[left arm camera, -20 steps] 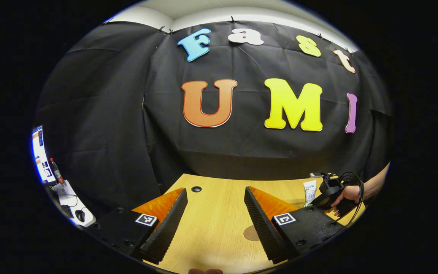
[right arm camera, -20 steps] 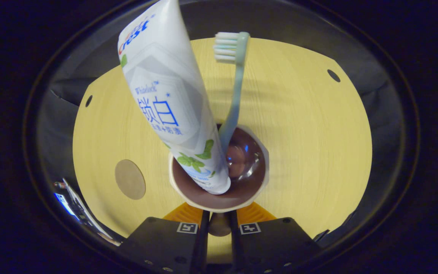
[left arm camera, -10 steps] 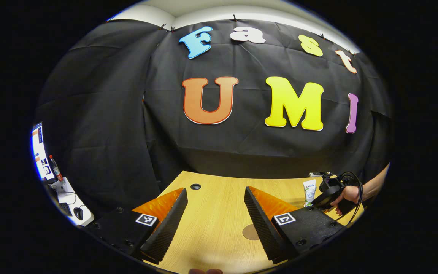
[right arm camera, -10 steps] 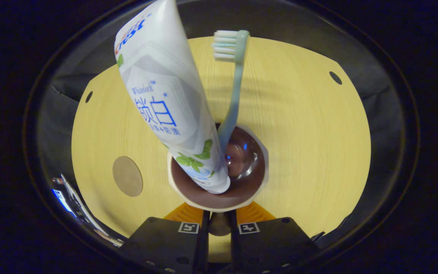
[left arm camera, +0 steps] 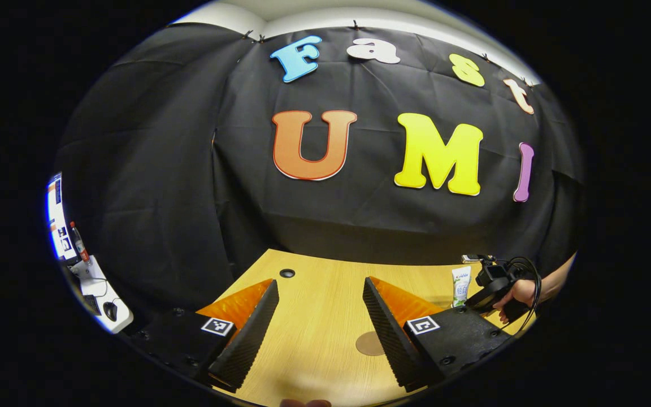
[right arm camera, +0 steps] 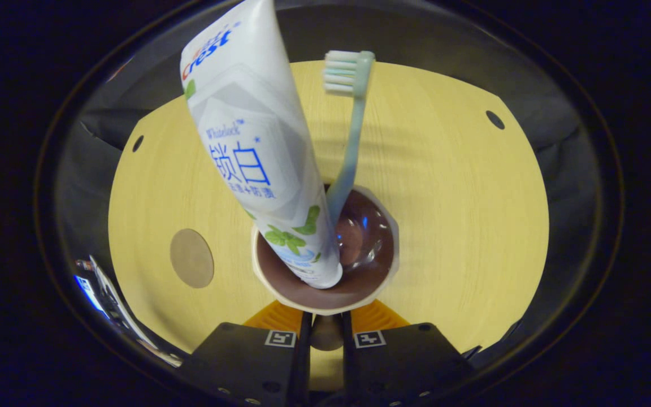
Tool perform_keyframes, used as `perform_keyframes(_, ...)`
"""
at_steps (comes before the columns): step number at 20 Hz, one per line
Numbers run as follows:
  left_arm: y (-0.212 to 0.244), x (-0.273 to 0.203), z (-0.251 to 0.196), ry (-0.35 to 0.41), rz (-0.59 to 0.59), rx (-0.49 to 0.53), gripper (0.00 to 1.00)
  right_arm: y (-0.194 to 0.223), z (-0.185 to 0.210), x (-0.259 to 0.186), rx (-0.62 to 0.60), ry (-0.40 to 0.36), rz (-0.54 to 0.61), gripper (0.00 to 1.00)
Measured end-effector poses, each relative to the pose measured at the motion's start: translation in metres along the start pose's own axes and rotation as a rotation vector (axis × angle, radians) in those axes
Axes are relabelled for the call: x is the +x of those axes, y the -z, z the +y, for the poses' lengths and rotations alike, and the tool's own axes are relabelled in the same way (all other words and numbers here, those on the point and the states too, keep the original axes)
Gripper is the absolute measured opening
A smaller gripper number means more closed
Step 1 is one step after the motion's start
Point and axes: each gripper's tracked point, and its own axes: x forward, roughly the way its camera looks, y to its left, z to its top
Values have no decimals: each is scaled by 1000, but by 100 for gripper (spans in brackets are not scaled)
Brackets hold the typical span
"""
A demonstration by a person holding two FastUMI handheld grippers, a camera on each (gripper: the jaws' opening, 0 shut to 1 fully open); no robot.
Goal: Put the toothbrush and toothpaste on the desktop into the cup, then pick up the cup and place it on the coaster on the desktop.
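In the right gripper view I look straight down into a cream cup (right arm camera: pixel 325 302) with a brown inside. A white toothpaste tube (right arm camera: pixel 255 152) and a pale green toothbrush (right arm camera: pixel 351 147) stand in it, leaning away from me. My right gripper (right arm camera: pixel 326 325) is shut on the cup's near wall. A round brown coaster (right arm camera: pixel 191 258) lies on the wooden desk (right arm camera: pixel 461 215), left of the cup and apart from it. In the left gripper view my left gripper (left arm camera: pixel 320 282) hangs open over the desk, the coaster (left arm camera: pixel 369 343) beside its right finger. Farther right, a hand holds the right gripper (left arm camera: pixel 492 285) by the toothpaste (left arm camera: pixel 461 284).
Small round cable holes sit near the desk's far corners (right arm camera: pixel 494 119) (right arm camera: pixel 138 143). The black cloth wall (left arm camera: pixel 359 215) closes off the desk's far side. A side table with a bottle and a mouse (left arm camera: pixel 96 288) stands off to the left, beyond the desk.
The cup stays in my right gripper's hold and sways only slightly. The left gripper's view has drifted a little; its fingers stay equally open.
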Motion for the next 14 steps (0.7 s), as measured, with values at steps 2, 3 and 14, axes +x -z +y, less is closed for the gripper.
perform_keyframes(2,2,-2,1,2,1,-5,95,1,8,-6,-18,-11,-8,22)
perform_keyframes(3,2,-2,1,4,1,-8,95,2,13,-8,-26,-16,-14,22)
perform_keyframes(14,-6,-28,42,-70,-35,-7,95,13,118,-15,-188,-91,-9,22)
